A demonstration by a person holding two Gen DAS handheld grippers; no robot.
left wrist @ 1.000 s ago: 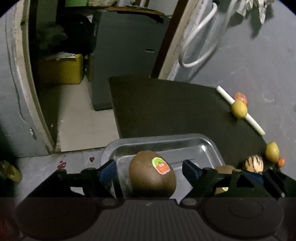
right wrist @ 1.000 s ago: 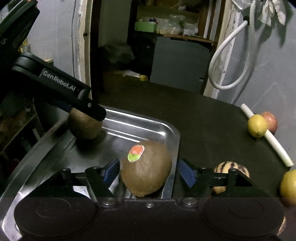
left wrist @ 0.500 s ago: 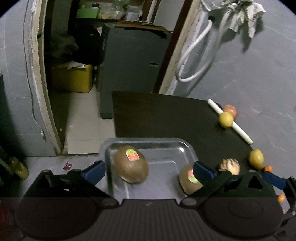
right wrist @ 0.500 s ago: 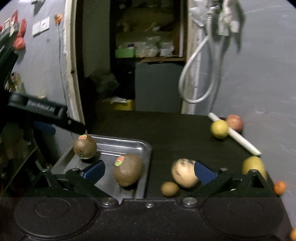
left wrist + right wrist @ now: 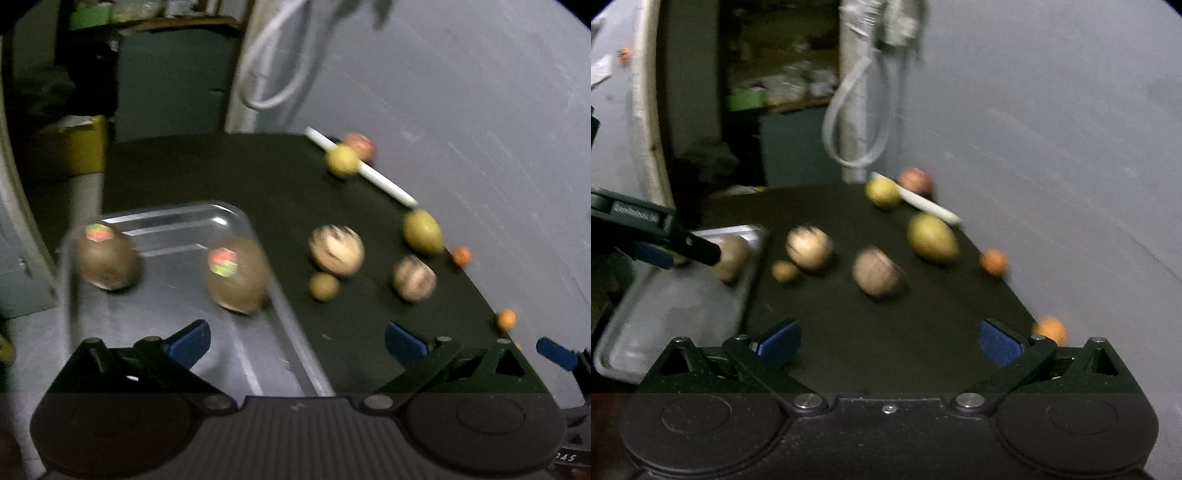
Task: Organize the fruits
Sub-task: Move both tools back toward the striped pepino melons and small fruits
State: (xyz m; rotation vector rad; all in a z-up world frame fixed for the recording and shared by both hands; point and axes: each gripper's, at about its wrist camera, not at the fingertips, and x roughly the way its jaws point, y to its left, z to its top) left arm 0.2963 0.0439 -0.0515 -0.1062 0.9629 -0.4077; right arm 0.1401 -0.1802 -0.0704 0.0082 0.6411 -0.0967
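Two kiwis are seated in the metal tray [image 5: 284, 317], which lies at the left edge of the dark counter [image 5: 221, 177]: the left kiwi [image 5: 107, 258] near the tray's far left corner and the right kiwi [image 5: 238, 275] against the tray's right wall. Both carry a red-and-green sticker on top. Both sets of tongs are released, with jaws spread to full width and nothing between them; the jaws have just been opening. The left tongs [image 5: 297, 341] are held above the tray's right wall, one blue pad over the tray floor and the other over bare counter. The right tongs [image 5: 890, 341] are held over an open stretch of counter, well apart from any fruit. To the right of the tray, a small brown fruit [image 5: 323, 287] is located just beside a striped melon-like fruit [image 5: 337, 250]; a second mottled fruit [image 5: 413, 278] lies further right. A yellow-green fruit [image 5: 423, 232] is positioned near the counter's right edge by the grey wall [image 5: 480, 129], at the near end of a white rod [image 5: 364, 170]. A yellow fruit [image 5: 341, 160] and a reddish fruit [image 5: 360, 146] are set against the rod's far end. Two small orange fruits [image 5: 461, 255] [image 5: 506, 319] lie along the curved right edge. Clear counter is available between the tray and the far edge. Both views are blurred.
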